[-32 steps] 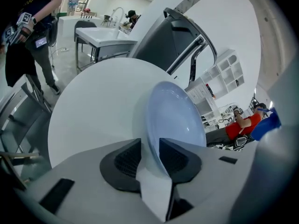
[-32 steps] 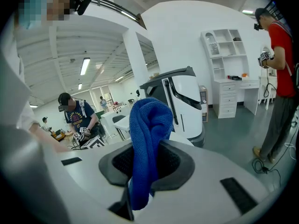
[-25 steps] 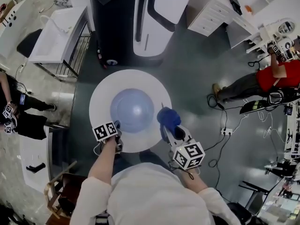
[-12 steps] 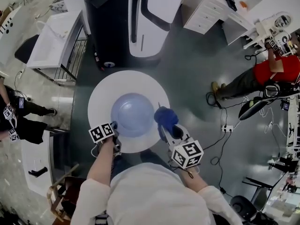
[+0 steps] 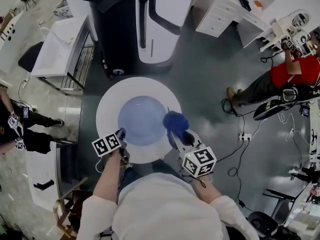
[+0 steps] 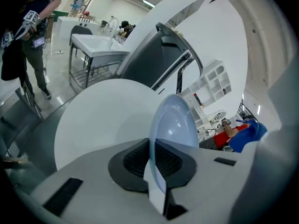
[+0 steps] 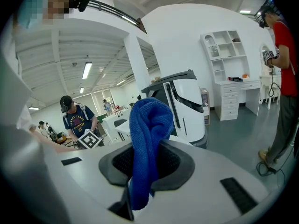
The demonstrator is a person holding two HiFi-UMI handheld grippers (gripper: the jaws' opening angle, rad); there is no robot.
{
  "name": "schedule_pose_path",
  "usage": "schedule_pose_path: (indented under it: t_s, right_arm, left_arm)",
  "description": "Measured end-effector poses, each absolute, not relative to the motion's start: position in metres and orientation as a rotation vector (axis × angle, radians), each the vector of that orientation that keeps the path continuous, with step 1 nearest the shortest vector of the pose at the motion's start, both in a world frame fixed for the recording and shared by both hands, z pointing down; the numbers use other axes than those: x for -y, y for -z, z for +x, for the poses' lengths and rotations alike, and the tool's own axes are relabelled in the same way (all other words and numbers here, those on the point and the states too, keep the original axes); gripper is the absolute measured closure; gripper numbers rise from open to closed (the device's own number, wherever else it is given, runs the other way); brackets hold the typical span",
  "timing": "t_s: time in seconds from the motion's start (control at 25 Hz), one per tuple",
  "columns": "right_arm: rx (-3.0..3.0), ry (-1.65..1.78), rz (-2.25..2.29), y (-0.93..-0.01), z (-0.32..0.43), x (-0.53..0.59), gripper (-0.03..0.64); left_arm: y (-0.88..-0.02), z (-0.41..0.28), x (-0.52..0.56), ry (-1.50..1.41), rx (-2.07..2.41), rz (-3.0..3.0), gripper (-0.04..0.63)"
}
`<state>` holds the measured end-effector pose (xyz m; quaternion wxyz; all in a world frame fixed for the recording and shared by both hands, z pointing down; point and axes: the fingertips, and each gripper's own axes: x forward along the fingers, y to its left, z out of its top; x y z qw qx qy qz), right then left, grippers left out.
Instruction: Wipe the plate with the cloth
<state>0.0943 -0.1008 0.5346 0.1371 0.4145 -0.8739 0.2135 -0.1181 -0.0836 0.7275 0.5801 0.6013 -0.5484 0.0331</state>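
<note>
Status: both grasps are made; I see no wiping yet.

- Left gripper [image 5: 121, 134]: the jaws have just been closing with the plate's near rim between them. They're clenched on it, and the left gripper view shows the rim running straight in between the pads.
- Plate [image 5: 142, 120]: pale blue, over the middle of the round white surface [image 5: 107, 109]. It's held at the edge nearest me. I can't tell whether the far edge rests on the surface or hangs free.
- Right gripper [image 5: 178, 138]: clamped on the blue cloth [image 5: 175, 121]. A bunched wad sticks out past the jaws and a tail hangs below them.
- Cloth position: in the head view it's just beside the plate's right edge, maybe overlapping it. I can't confirm contact from any view.

Done, by my read: plate secured, cloth in hand and staged next to it.

Left: bring the wad onto the plate face, sweep across the bowl and around the rim, then set the plate back down. The plate shows no visible dirt or wet streaks, so I can't judge cleanliness from here.

Risk: it's a thin rim grip on a smooth plate, so pressing hard with the cloth could lever it out of the left jaws.
</note>
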Motion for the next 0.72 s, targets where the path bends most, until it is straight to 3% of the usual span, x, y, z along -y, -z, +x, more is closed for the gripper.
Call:
schedule_pose_path:
  t_s: [0.72]
  right_arm:
    - [2.674, -0.527, 1.226, -0.486, 0.074, 0.12, 0.526]
  left_arm:
    - [-0.588, -0.119, 0.107, 0.135, 1.303, 1.659, 0.552]
